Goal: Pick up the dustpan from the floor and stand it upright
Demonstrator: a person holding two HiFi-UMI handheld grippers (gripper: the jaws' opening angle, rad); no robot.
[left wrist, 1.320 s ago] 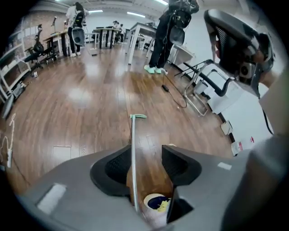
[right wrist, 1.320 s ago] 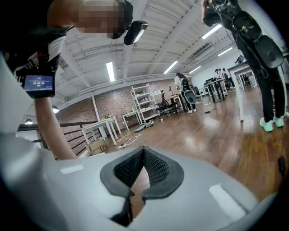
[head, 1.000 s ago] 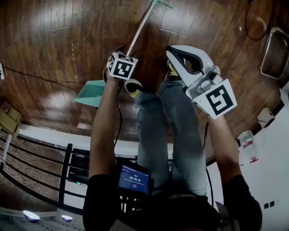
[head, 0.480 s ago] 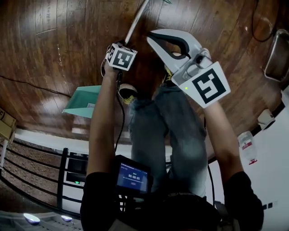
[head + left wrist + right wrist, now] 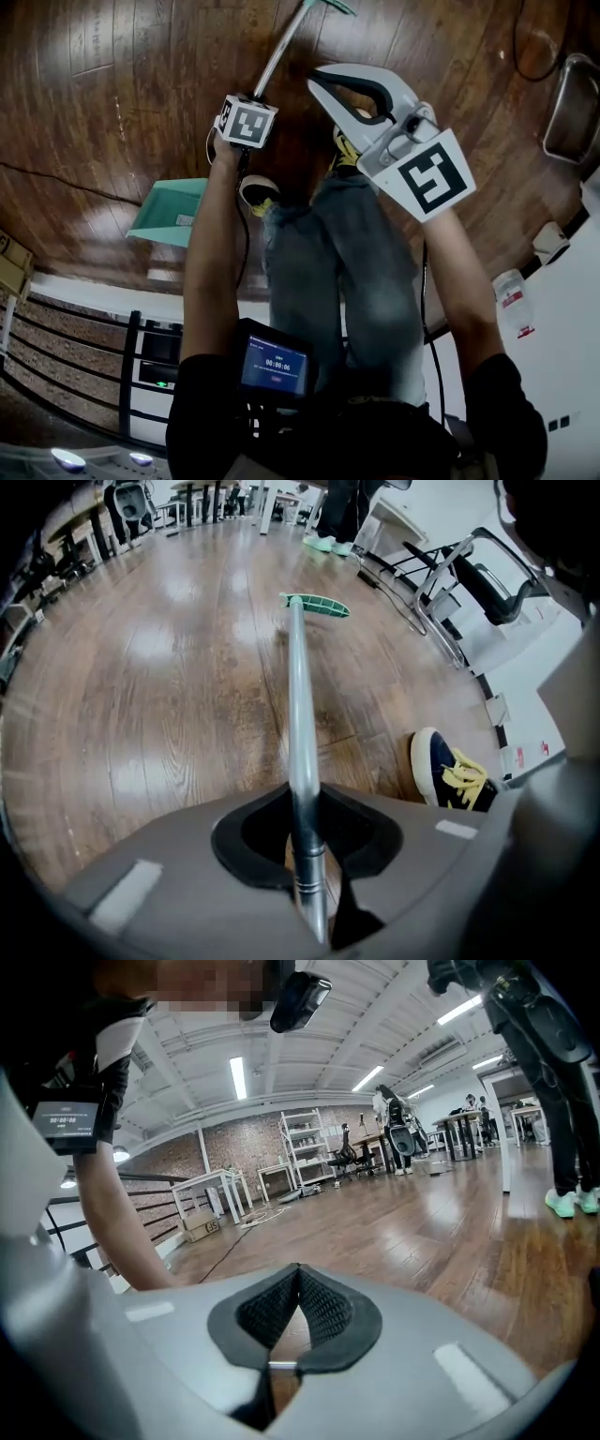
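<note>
The dustpan lies on the wooden floor. Its green pan is at the left of the head view, and its long metal handle runs away to a green grip end. My left gripper points steeply down over the handle. In the left gripper view its jaws are closing, and the metal handle runs between them with the pads against it; the green grip end lies far ahead. My right gripper hangs to the right of the handle, clear of it, shut on nothing.
The person's jeans-clad legs and a dark shoe with yellow laces stand just right of the handle. A cable crosses the floor at left. A metal-framed chair is at the far right, and a black railing and a cardboard box at lower left.
Both grippers have sunk toward the floor. The left gripper has come down over the metal handle and sits on it now; the right one stays beside it.
</note>
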